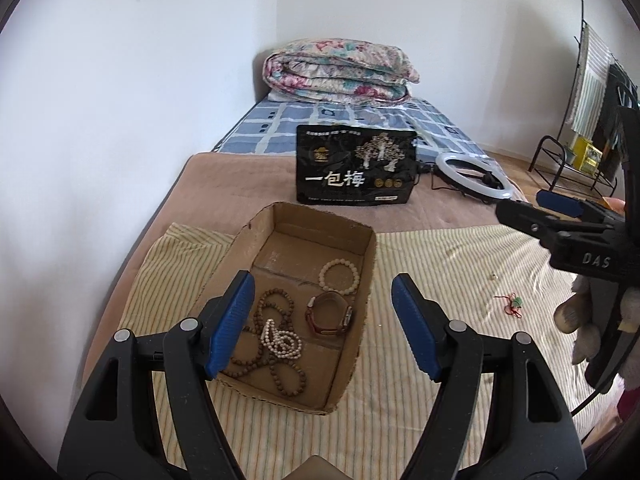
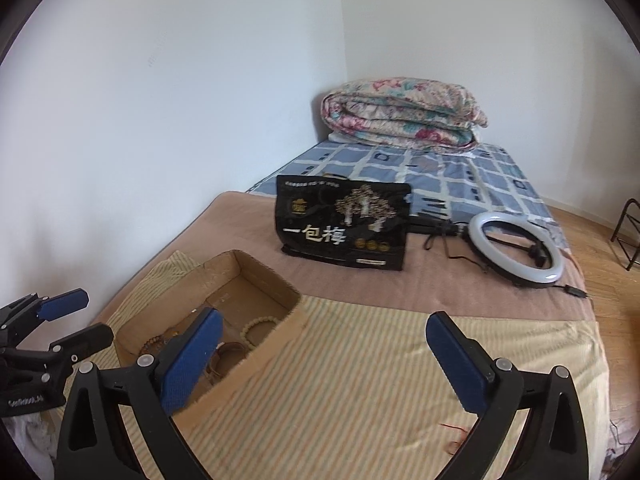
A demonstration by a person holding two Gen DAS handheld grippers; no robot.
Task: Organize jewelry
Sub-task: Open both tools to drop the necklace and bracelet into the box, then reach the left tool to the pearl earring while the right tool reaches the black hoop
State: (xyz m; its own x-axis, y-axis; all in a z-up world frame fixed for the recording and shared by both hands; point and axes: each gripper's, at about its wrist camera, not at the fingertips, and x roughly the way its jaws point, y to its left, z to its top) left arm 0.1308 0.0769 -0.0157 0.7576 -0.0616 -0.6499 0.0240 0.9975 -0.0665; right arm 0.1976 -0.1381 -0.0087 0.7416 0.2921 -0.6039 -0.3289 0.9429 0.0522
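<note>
Holding my left gripper (image 1: 322, 322) spread wide and empty above the cardboard box (image 1: 370, 264), I see its long axis running away from me. Inside lie brown beads (image 1: 280, 364), a pearl strand (image 1: 280, 342), a watch (image 1: 330, 314), then a pale bracelet (image 1: 340, 277). My right gripper (image 2: 324, 356) hangs released beside it; a red charm (image 1: 512, 304) lies apart on the striped cloth (image 1: 440, 264).
</note>
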